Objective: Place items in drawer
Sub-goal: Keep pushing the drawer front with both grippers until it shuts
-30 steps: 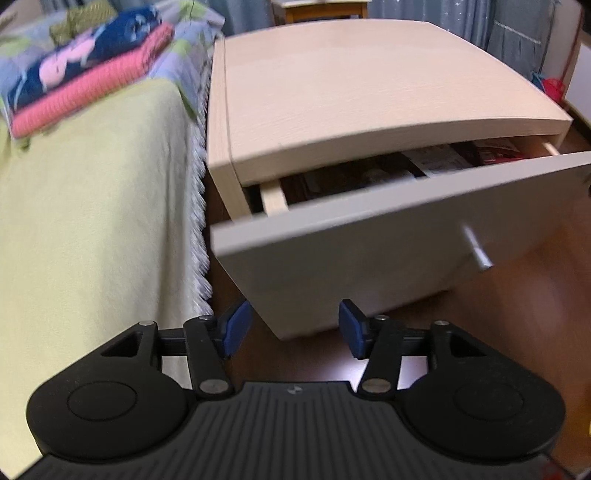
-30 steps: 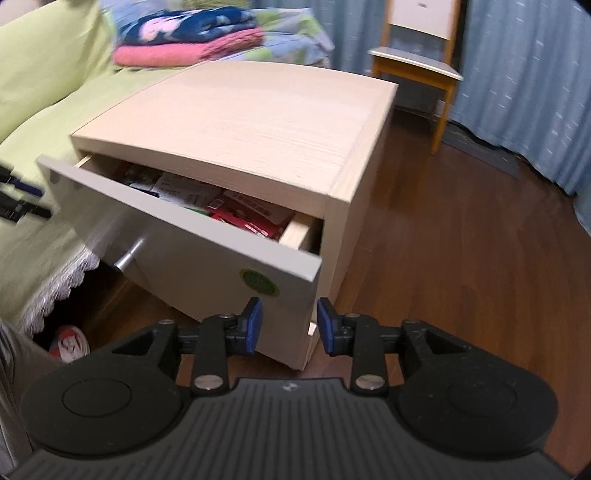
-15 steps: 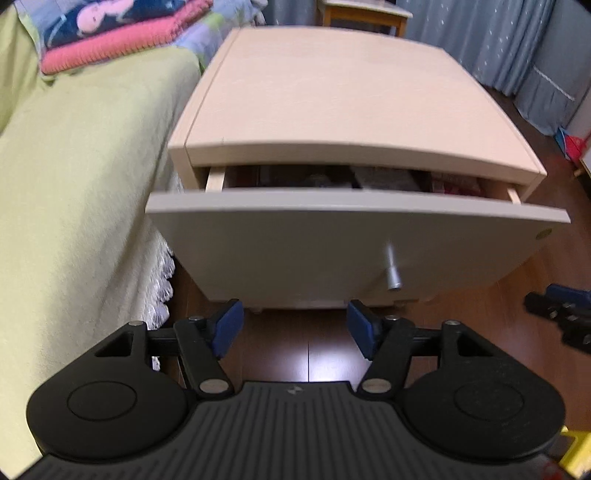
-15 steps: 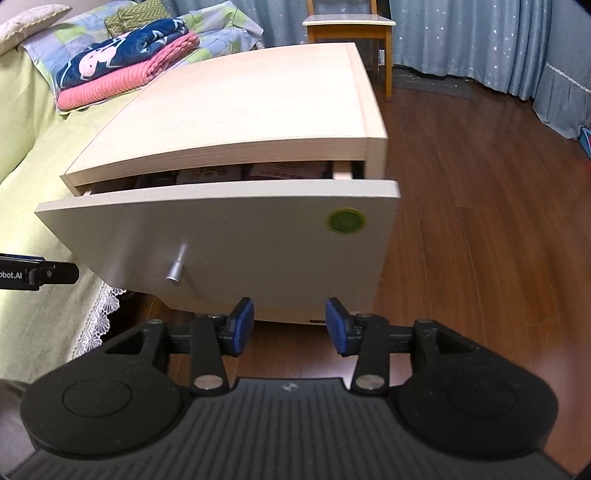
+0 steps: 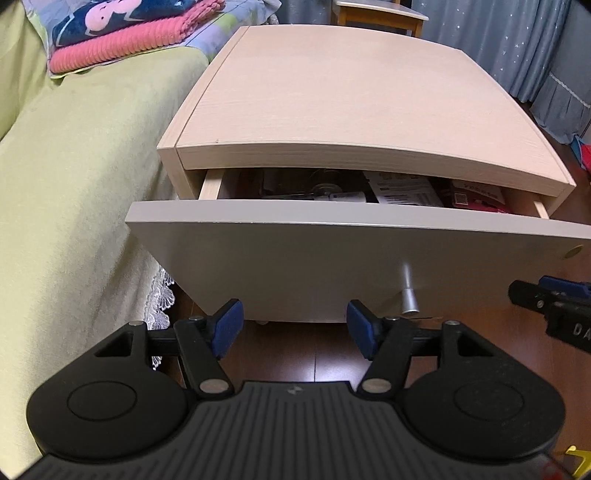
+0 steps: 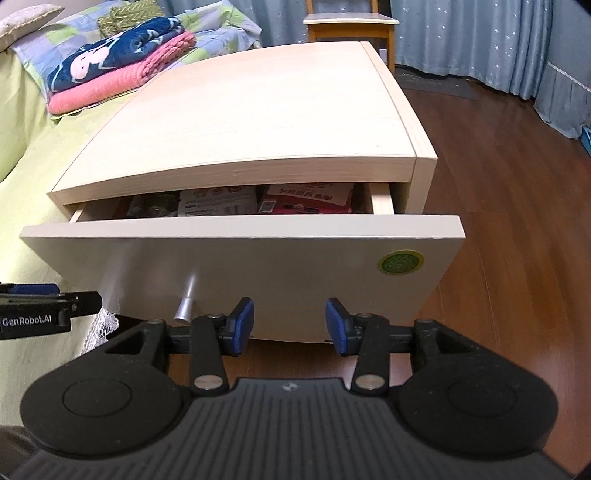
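A pale wooden bedside cabinet (image 5: pixel 343 96) (image 6: pixel 258 110) stands with its drawer (image 5: pixel 332 258) (image 6: pixel 258 258) pulled partly out. In the gap lie a white printed leaflet (image 5: pixel 402 188) (image 6: pixel 218 201), a red packet (image 5: pixel 478 194) (image 6: pixel 306 197) and dark items at the left. A metal knob (image 5: pixel 408 293) (image 6: pixel 184 302) sticks out of the drawer front. My left gripper (image 5: pixel 293 330) is open and empty, low before the drawer front. My right gripper (image 6: pixel 290 325) is open and empty too, just right of the knob. Each gripper shows at the edge of the other's view.
A bed with a yellow-green cover (image 5: pixel 66 206) (image 6: pixel 26 147) and lace trim lies left of the cabinet, with folded pink and blue blankets (image 5: pixel 133 33) (image 6: pixel 118 70) on it. Behind stand a wooden chair (image 6: pixel 351 22) and blue curtains (image 6: pixel 472 33). Dark wood floor (image 6: pixel 517 192) spreads to the right.
Both views have swung round to face the drawer front more squarely and from closer. The drawer stays partly out. Both grippers stay open and empty.
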`<action>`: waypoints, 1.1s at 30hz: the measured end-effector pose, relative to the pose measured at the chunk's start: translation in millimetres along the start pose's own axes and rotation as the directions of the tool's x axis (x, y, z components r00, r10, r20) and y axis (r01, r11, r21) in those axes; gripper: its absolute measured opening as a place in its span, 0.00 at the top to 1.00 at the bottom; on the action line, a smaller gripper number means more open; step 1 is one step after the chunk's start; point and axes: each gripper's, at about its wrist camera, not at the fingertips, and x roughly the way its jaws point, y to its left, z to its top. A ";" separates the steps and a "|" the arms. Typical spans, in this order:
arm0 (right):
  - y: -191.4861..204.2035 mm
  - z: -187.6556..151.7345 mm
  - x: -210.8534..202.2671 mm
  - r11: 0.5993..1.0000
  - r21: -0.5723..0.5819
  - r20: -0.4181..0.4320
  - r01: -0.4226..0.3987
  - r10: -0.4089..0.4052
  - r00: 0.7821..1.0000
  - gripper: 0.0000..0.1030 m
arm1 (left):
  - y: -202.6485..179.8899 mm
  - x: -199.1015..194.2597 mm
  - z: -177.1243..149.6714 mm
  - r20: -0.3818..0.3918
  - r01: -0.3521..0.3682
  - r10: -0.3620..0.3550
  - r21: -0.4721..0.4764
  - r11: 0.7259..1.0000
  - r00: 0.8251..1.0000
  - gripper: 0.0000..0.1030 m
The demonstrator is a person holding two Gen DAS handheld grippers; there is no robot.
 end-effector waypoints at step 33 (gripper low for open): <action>-8.6 12.0 26.0 0.999 0.049 -0.015 -0.020 0.020 1.000 0.81 | 0.3 38.3 19.1 0.002 0.014 -0.015 0.023 1.000 1.000 0.43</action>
